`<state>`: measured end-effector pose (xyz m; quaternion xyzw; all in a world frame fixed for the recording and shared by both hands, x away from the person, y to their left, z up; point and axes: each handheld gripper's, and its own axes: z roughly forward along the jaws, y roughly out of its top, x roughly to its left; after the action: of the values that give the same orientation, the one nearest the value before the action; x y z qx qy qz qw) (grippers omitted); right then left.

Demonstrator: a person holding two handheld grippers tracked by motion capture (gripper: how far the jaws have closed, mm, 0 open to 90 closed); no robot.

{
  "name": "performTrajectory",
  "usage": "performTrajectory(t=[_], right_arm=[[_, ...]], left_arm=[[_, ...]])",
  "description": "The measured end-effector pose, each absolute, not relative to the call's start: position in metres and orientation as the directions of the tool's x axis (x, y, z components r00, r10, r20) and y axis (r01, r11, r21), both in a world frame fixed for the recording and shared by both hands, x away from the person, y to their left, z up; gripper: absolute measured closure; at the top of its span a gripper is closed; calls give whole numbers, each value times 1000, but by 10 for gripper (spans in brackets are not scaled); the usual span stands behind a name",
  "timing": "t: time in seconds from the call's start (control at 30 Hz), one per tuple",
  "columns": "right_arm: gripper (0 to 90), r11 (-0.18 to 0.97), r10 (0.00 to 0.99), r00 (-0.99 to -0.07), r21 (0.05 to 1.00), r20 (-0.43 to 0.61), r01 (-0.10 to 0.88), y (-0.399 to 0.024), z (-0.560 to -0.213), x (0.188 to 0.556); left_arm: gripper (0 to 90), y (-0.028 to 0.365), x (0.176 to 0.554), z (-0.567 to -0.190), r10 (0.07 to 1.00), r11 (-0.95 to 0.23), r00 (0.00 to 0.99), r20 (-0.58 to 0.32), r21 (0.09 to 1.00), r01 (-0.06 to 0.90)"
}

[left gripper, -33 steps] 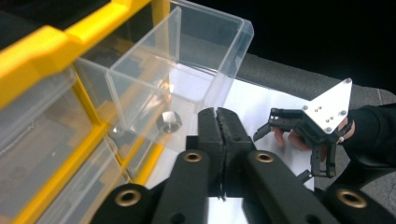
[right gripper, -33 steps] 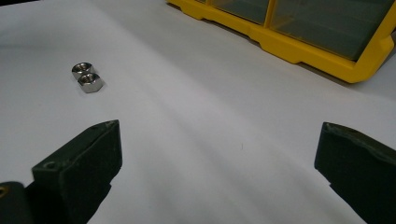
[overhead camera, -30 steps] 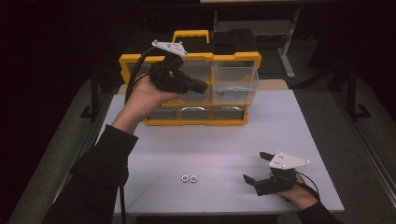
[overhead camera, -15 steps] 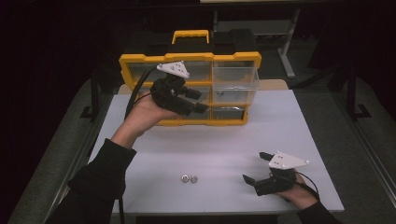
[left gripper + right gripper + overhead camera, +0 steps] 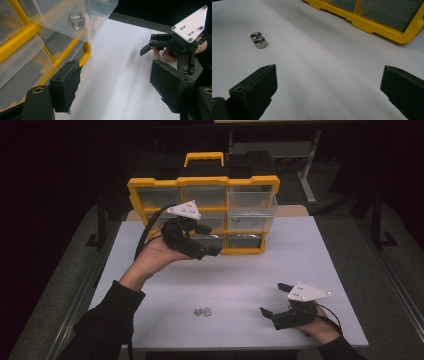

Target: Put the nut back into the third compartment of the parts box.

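While the left gripper point(image 5: 206, 240) hangs in the middle of the high view before the yellow organizer point(image 5: 202, 215), its jaws have just been opening and stand apart with nothing between them. At lower right, the right gripper point(image 5: 274, 301) rests on the white table point(image 5: 300, 255), jaws apart and empty. Two nuts point(image 5: 203, 311) lie touching at lower centre, and another nut point(image 5: 75, 20) sits in the pulled-out clear drawer point(image 5: 251, 209).

Yellow plastic organiser frame point(image 5: 150, 185) with clear, colourless drawers point(image 5: 251, 202); one silver metal nut point(image 5: 75, 20) inside the pulled-out drawer. Two silver hexagonal nuts point(image 5: 203, 311) on plain white desk point(image 5: 300, 250). Black grippers, left point(image 5: 212, 240) and right point(image 5: 274, 299), each topped by a pale grey three-cornered plate. Black sleeves.
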<state>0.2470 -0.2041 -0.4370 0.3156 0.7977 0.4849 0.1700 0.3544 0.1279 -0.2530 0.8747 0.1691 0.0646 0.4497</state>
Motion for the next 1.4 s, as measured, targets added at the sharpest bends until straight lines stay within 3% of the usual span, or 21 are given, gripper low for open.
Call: performTrajectory(t=[0.6, 0.87, 1.4], right_arm=[[4, 336, 666, -745, 879, 33, 339, -204, -438, 247], [4, 338, 666, -746, 879, 29, 336, -203, -438, 247], [4, 340, 666, -745, 877, 29, 338, -203, -437, 247]], left_arm=[[98, 136, 340, -294, 393, -515, 919, -39, 818, 255], [0, 140, 330, -317, 404, -515, 914, -39, 816, 262], [0, 149, 314, -352, 404, -516, 914, -47, 813, 270]])
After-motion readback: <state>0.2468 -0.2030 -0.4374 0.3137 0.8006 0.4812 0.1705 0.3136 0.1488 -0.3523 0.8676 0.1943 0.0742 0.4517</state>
